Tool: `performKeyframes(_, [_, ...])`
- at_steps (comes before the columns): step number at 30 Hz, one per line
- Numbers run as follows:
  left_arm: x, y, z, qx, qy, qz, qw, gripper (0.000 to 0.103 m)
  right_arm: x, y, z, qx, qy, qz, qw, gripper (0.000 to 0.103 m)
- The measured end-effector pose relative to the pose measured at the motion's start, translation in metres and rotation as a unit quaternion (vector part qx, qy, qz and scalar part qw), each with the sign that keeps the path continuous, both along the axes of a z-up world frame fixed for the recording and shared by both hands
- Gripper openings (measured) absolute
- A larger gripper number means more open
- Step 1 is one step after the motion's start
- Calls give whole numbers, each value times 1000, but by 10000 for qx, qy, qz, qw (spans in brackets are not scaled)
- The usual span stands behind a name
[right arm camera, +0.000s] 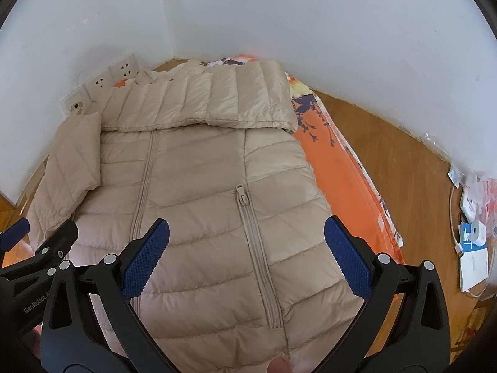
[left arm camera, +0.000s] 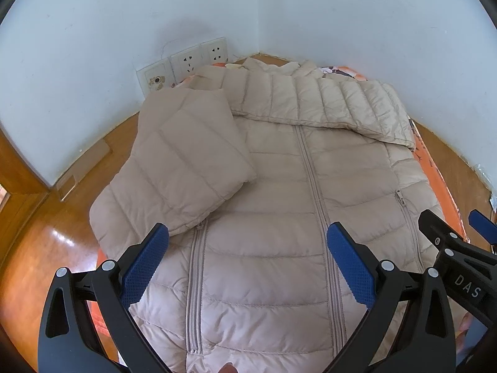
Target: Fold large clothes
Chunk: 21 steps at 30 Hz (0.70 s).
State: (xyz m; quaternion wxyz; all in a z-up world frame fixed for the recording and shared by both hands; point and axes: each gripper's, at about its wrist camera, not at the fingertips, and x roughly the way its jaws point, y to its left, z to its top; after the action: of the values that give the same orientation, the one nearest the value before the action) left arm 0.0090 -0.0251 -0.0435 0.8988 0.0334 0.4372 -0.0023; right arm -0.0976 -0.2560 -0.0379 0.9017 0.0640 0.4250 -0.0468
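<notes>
While both sleeves lie folded in over its front, the jacket [left arm camera: 273, 186] is spread face-up on an orange cloth [right arm camera: 341, 180], directly ahead of and beneath both sets of fingers. The left gripper [left arm camera: 247, 261] is held released above the hem, nothing between its pads. The right gripper [right arm camera: 247, 258] is likewise spread wide and empty, beside it. This paired stance is judged as readiness to take the hem and fold it toward the collar.

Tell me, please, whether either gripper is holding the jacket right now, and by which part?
Nothing is held. The left gripper and right gripper are both open above the beige jacket, nothing between their fingers.
</notes>
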Motion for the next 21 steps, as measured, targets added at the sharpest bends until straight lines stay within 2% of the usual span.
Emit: performKeyframes(21, [0,1,-2,9,10,17,10000,98,0,2,1,-17,-13,-9,10000,100])
